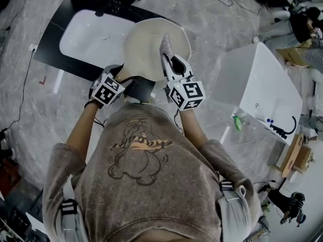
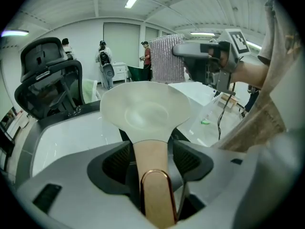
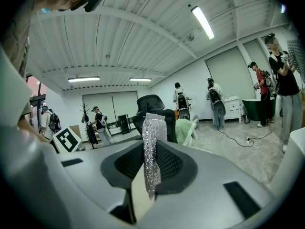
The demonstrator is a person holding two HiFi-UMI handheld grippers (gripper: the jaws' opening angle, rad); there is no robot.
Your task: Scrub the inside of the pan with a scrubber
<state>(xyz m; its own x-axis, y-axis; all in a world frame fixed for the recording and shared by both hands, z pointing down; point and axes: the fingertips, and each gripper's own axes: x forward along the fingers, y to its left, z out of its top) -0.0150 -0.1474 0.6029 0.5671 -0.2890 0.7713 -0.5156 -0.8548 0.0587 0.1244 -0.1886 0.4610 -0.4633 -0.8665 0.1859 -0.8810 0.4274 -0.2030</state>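
Left tool [image 2: 152, 166] is clenched on the handle of the pan [image 1: 146, 47]. Right tool [image 3: 150, 175] grasps the scrubber [image 1: 166, 48], upper centre, apparently off the pan; the scrubbing seems not yet done.

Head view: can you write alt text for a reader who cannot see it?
Seen from above, a person holds a cream pan by its handle in the left tool and a glittery silver scrubber in the right tool, over the pan's bowl. A white sink lies beyond.
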